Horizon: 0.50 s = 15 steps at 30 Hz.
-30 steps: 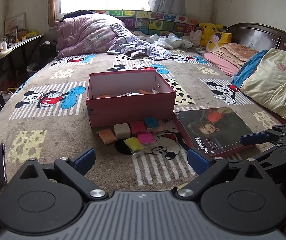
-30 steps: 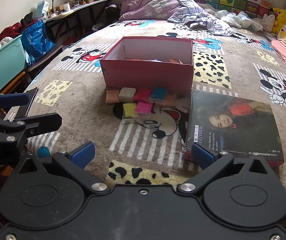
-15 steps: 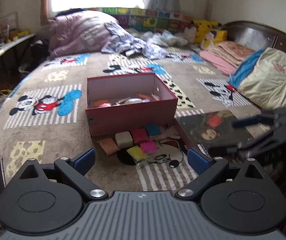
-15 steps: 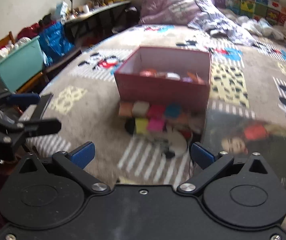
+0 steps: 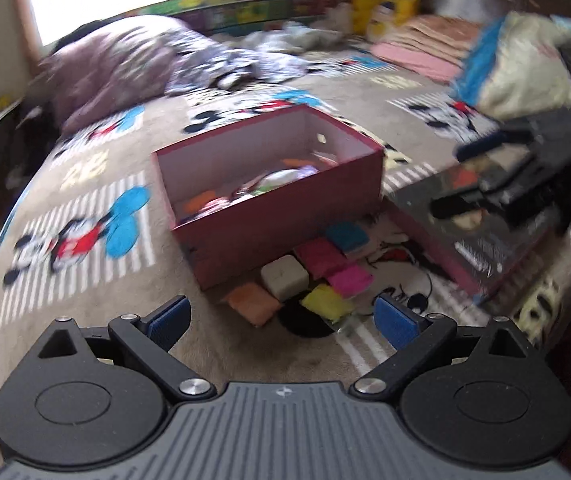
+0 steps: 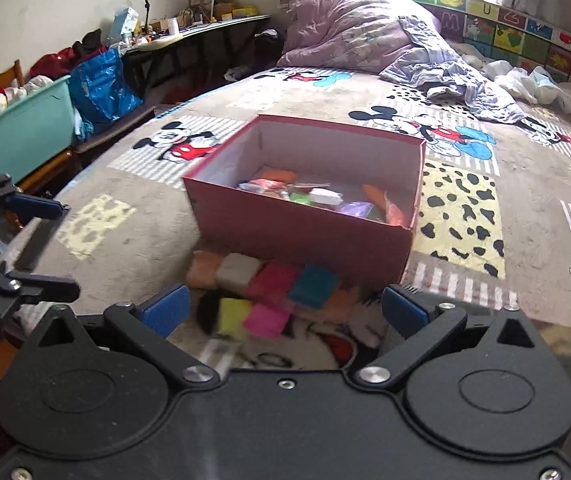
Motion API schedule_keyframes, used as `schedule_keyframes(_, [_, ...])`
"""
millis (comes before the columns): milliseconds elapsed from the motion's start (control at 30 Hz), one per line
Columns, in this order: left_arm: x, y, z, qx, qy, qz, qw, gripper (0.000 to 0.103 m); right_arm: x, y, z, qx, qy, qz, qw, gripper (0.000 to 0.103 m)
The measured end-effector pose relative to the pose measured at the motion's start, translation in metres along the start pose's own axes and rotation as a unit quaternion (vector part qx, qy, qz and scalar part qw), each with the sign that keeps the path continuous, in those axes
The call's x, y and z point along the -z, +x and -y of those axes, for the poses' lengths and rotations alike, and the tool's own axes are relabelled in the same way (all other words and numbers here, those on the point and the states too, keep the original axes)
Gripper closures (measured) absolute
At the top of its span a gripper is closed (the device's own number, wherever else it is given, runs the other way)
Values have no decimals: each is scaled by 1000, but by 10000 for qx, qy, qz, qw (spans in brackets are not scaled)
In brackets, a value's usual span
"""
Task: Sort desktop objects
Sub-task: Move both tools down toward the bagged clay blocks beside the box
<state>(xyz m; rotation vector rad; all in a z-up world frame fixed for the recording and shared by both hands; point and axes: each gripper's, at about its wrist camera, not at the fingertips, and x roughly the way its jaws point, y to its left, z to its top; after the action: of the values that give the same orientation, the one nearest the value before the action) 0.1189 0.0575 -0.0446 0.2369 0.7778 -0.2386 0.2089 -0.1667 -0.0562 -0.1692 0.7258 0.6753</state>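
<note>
An open red box stands on the bed with several coloured clay packs inside. In front of it lie loose packs: orange, grey-white, magenta, teal, pink and yellow. In the right wrist view the packs lie just ahead of the fingers. My left gripper is open and empty above the packs. My right gripper is open and empty; it shows at the right of the left wrist view, over the box lid.
The box lid with a portrait print lies right of the packs. A purple duvet and clothes lie at the bed's far end. A teal bin, a blue bag and a desk stand left of the bed.
Both grippers have moved forward toward the box and packs and risen, looking down into the box. The left view has tilted and blurred. Both stay open.
</note>
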Motion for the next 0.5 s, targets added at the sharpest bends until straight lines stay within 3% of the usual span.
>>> schedule_keyframes(133, [2,30,-5,130,339,-34,9993,5,-4,21,7,-140,-83,-309,9994,0])
schedule_keyframes(200, [4,47,-9,197,459,-77,9987,11,-5,31,8,-228,-183,-416,9987,1])
schedule_keyframes(267, [4,67,-18,318,385,-281,9984,35,-3,41,9,-254,-323,-470,9980,1])
schedule_keyframes(300, [4,76,-23,409,357,-355,9979,40,-2,46,9,-249,-343,-519,9978,1])
schedule_keyframes(500, [11,114,-32,561,567,-483,9956,42,11,75,9,-307,-388,-783,9957,1])
